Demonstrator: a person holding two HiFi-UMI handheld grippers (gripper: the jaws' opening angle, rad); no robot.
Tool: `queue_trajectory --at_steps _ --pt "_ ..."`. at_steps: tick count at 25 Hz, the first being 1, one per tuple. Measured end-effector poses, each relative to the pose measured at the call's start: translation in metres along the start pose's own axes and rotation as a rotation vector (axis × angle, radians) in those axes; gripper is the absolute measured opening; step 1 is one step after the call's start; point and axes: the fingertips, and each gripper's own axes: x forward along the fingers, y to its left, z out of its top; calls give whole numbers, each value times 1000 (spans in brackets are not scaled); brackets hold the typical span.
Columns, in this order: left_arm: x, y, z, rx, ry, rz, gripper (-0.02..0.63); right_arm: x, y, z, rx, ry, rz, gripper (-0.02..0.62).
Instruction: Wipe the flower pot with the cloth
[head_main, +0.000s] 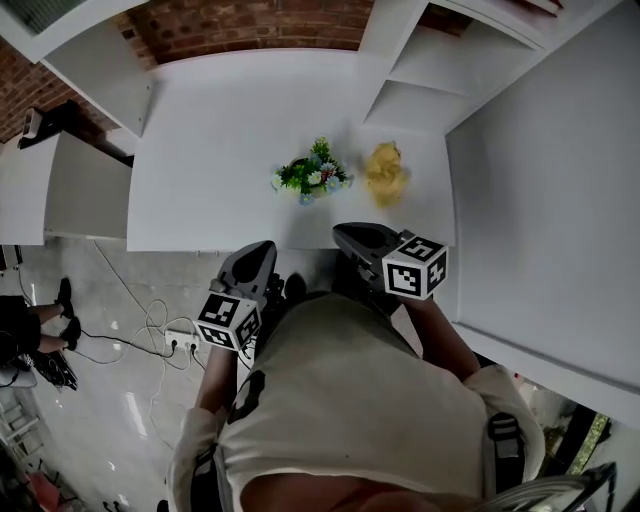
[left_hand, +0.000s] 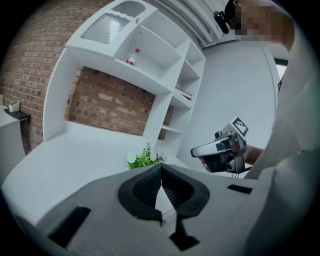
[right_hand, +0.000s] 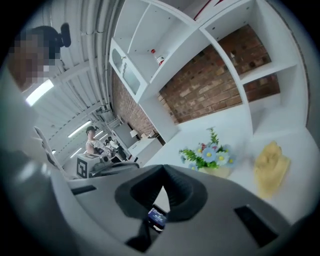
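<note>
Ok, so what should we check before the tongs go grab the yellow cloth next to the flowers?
1. Cloth lies loose on the table, apart from the flower pot: ok.
2. Flower pot stands upright: ok.
3. Left tongs have nothing in them: ok, shut and empty.
4. Right tongs are open for grabbing: not ok, shut and empty.
5. Tongs have got to the cloth: not ok, both are at the table's near edge.
6. Where the pot is dirty: cannot tell.

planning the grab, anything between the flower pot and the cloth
Nothing: bare white tabletop separates the flower pot from the yellow cloth, seen in the head view.
</note>
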Motion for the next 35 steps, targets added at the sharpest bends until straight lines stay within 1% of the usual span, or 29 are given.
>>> queue_trajectory --at_steps 2,6,7,8,9,11,13,15,19,23,25,29,30,31,32,33,35 --pt "5 5 4 -3 -7 31 20 -13 -35 19 -12 -11 -54 11" --pt "20 6 11 -8 -10 82 20 -40 -120 46 -67 10 -209 11" --pt "24 5 14 -10 -9 91 20 -44 -140 49 -73 27 -242 34" --pt "28 3 16 -18 -7 99 20 -45 -160 50 -81 52 -270 182" --pt "31 1 18 -26 -1 106 20 -46 -179 51 -93 78 -300 284" --pt "36 -3 19 -35 20 119 20 -45 -215 50 -130 120 -360 307" --pt "42 -6 19 -24 27 142 20 -41 -245 43 -150 167 -380 324" --pt "47 -6 19 -18 25 167 20 -32 -267 30 -157 233 -364 335" --pt "50 -1 15 -42 37 216 20 -8 -299 -9 -204 395 -341 365" --pt "47 1 10 -47 48 255 20 6 -327 -48 -215 533 -383 368" --pt "46 2 9 -49 46 271 20 9 -336 -59 -212 555 -403 367" --pt "42 3 7 -30 47 287 20 11 -342 -63 -192 549 -419 357" --pt "41 4 5 -32 47 289 20 12 -340 -63 -185 549 -407 313" --pt "39 6 4 -35 44 291 20 14 -337 -65 -175 550 -390 207" --pt "37 7 3 -36 41 295 20 16 -333 -67 -165 551 -375 160" --pt "36 9 2 -36 37 298 20 17 -330 -68 -165 550 -367 137" --pt "33 13 1 -38 29 301 20 18 -323 -69 -185 541 -367 116"
